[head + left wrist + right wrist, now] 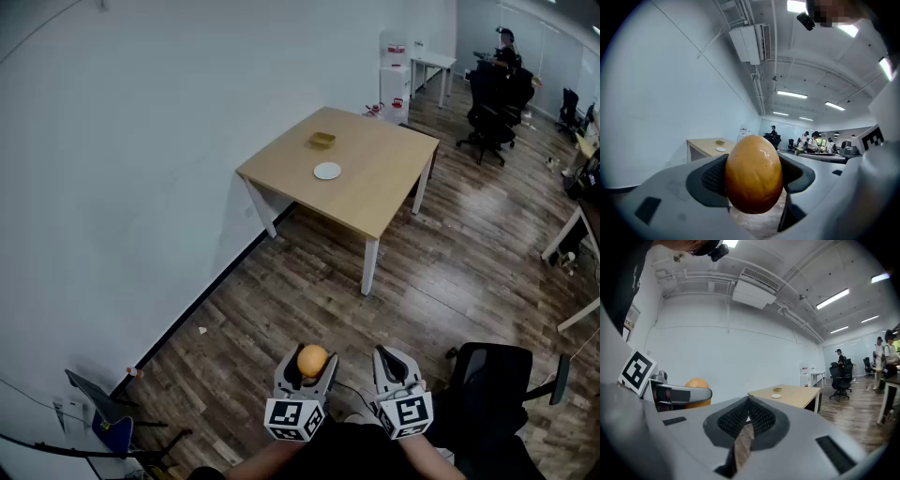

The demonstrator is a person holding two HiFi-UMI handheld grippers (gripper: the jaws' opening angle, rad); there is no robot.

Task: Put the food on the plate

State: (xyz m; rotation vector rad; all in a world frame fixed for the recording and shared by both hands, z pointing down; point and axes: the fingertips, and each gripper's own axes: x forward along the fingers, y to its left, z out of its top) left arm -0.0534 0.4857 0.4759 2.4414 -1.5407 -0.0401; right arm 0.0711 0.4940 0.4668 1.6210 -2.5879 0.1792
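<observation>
My left gripper (310, 367) is shut on an orange, egg-shaped piece of food (312, 360), held close to my body above the wooden floor. In the left gripper view the food (753, 173) fills the gap between both dark pads. My right gripper (394, 366) is beside it on the right, shut with nothing between its pads (759, 420). In the right gripper view the orange food (697, 384) shows behind the left gripper. A small white plate (327, 171) lies on the far wooden table (375, 178), well ahead of both grippers.
A small yellow-green object (322, 141) sits on the table beyond the plate. A white wall runs along the left. A black office chair (497, 384) stands at my right. More chairs (487, 117), desks and people are at the far right.
</observation>
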